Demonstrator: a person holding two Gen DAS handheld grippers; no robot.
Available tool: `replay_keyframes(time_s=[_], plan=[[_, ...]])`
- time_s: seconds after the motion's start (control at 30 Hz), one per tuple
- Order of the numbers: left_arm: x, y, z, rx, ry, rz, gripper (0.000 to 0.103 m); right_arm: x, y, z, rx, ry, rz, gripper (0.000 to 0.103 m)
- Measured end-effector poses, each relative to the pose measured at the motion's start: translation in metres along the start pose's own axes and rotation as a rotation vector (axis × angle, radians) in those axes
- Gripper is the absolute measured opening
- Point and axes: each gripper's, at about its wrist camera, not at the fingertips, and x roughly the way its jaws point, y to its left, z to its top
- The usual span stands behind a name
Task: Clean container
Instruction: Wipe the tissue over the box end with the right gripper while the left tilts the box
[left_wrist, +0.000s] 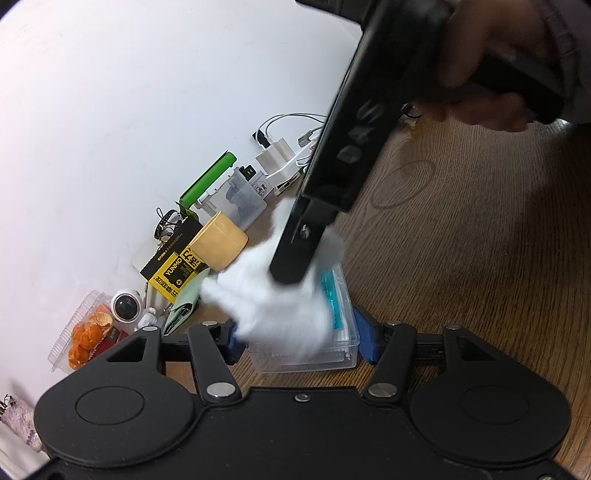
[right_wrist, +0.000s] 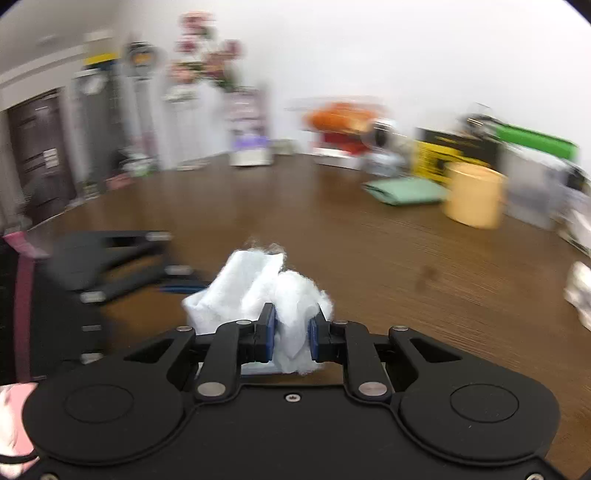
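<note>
Container: the clear plastic box (left_wrist: 332, 354) lies on the wooden table (left_wrist: 461, 258), between the blue pads of the left gripper (left_wrist: 301, 341); the pads stand at its two short sides, pinching it.
Left gripper: closed on the box, one pad at 9 o'clock of it, the other at 3 o'clock.
Right gripper: its jaws clamp a white wipe (right_wrist: 291, 321); the right gripper (right_wrist: 291, 332) comes down on the box from 12 o'clock.
Wipe: it covers most of the box top.
Inside the box: thin white sticks and a teal label (left_wrist: 332, 299); more I cannot tell.
Other containers: a clear clamshell (left_wrist: 74, 332) with orange peels at 9 o'clock; a yellow cup (left_wrist: 221, 242) at 11 o'clock.
Only in left view: the box as a whole.
Only in right view: the pads gripping the wipe; the background there is blurred.
</note>
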Motion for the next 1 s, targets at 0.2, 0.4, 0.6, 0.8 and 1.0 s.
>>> replay_keyframes(time_s=[0.2, 0.4, 0.6, 0.8, 1.0], plan=[[0.003, 0.003, 0.000, 0.001, -0.001, -0.001, 0.057, 0.003, -0.010, -0.004, 0.009, 0.007, -0.071, 0.019], [0.002, 0.002, 0.000, 0.001, -0.001, 0.000, 0.057, 0.006, -0.019, 0.000, 0.041, -0.017, -0.075, 0.019], [0.004, 0.003, 0.000, 0.000, 0.000, -0.001, 0.057, -0.003, 0.017, -0.009, -0.052, 0.031, 0.078, 0.019], [0.003, 0.002, -0.001, 0.001, 0.000, 0.001, 0.057, -0.006, -0.012, -0.015, 0.010, 0.051, -0.080, 0.020], [0.003, 0.001, -0.001, 0.000, 0.002, 0.003, 0.057, 0.003, -0.017, -0.006, 0.029, 0.004, -0.080, 0.020]])
